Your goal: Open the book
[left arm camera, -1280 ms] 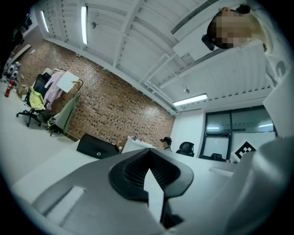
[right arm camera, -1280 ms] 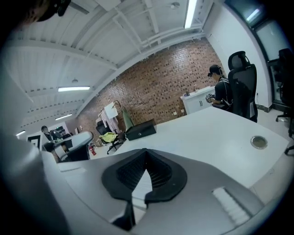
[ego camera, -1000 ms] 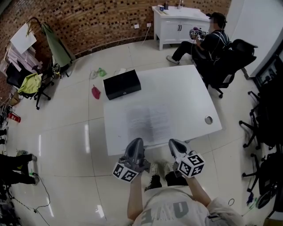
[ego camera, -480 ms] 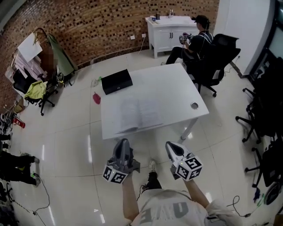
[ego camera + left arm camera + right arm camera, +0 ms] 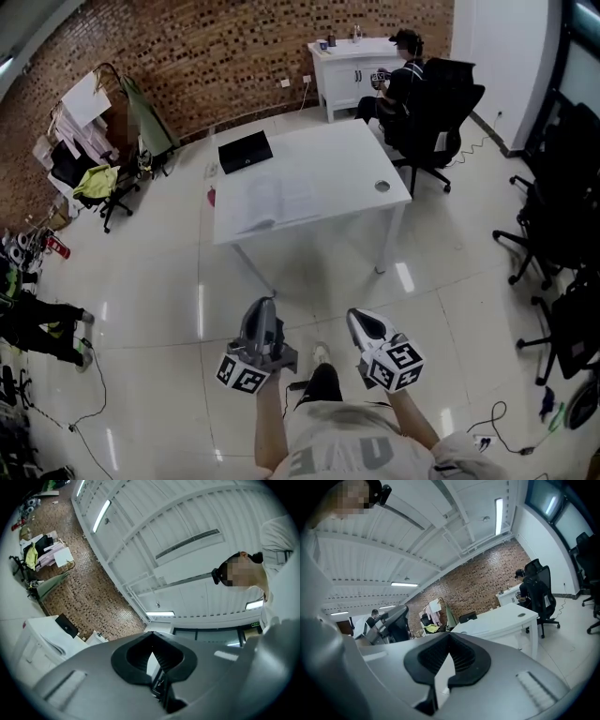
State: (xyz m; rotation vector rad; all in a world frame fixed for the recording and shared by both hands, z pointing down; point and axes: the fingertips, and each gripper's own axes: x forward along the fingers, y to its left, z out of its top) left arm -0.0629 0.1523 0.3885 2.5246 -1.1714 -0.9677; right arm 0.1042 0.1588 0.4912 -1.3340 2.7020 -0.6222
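**Head view.** Left gripper (image 5: 264, 305) and right gripper (image 5: 362, 320): both held over the tiled floor (image 5: 450, 281), well apart from the white table (image 5: 352, 164), and carrying nothing. Their jaw tips were too small to judge here. The person's torso was cut off by the bottom edge. Book (image 5: 272, 199): lying flat on the near left part of the table with pale pages up. It was hard to separate from the white top, and its print was unreadable. Black case (image 5: 245, 151): at the table's far left corner. Small round object (image 5: 382, 186): near the right edge, kind unclear. A seated person (image 5: 398, 80) in a black office chair (image 5: 436, 117) was beyond the table, beside a white cabinet (image 5: 347, 61) against the brick wall (image 5: 206, 56).

**Left gripper view.** Left gripper (image 5: 152, 644): jaws clenched together, nothing between them, aimed up at the ceiling. The gripper body hid the lower frame. The table (image 5: 33, 634) and black case (image 5: 67, 625) were pushed to the lower left edge.

**Right gripper view.** Right gripper (image 5: 449, 646): jaws pressed together and empty. The table (image 5: 501, 619), black case (image 5: 468, 617) and office chair (image 5: 539, 595) stood well ahead. The book could not be made out.
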